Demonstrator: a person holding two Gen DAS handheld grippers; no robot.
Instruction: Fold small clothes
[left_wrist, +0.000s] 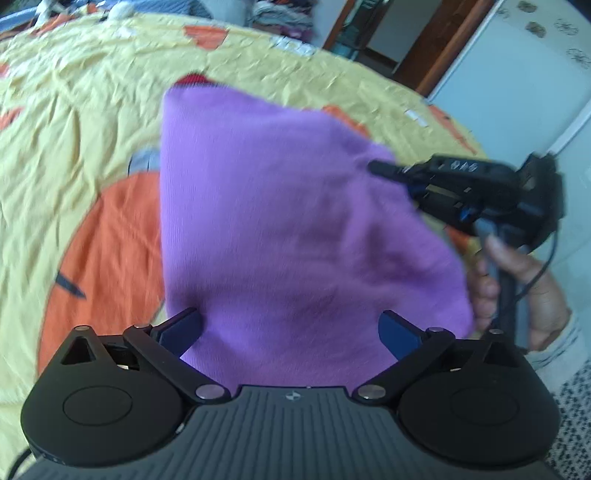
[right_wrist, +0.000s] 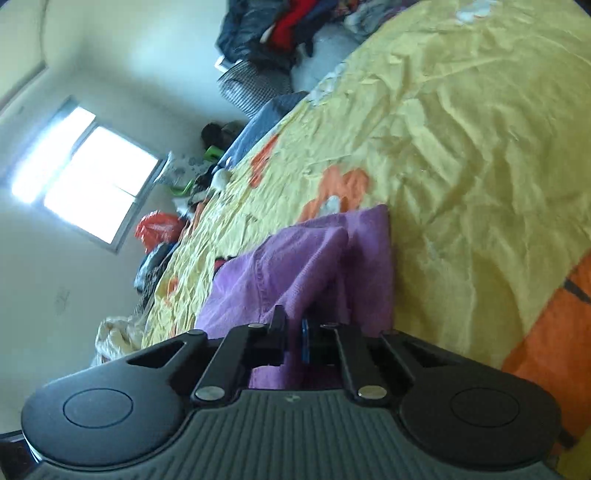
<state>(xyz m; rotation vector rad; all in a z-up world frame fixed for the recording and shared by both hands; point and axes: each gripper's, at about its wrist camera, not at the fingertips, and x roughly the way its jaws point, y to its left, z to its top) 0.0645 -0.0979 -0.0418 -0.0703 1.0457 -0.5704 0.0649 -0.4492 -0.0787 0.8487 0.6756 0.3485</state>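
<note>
1. Yellow bedspread (left_wrist: 92, 122) with orange patches covers the bed under your work, creased but flat; a heap of clothes (right_wrist: 280, 26) sits at its far end, well apart from you.
2. Your task piece, the purple garment (left_wrist: 280, 221), lies on the bed between both tools, and part of it looks lifted off the spread.
3. Your left tongs (left_wrist: 291, 328) are released: the 2 blue pads stand wide apart on either side of the cloth's near edge, gripping nothing.
4. Your right tongs (right_wrist: 293, 328) are clenched on a bunched fold of the purple garment, close to a stitched hem, at the cloth's right side in the left view.
5. That pinch probably lets you carry 1 side over the rest while the left tool waits to pin or catch the near edge.
6. Bare spread lies to the left and far side, so a fold toward either has room; the bed's right edge is near your right hand (left_wrist: 517, 291), so keep the cloth from sliding off there.
</note>
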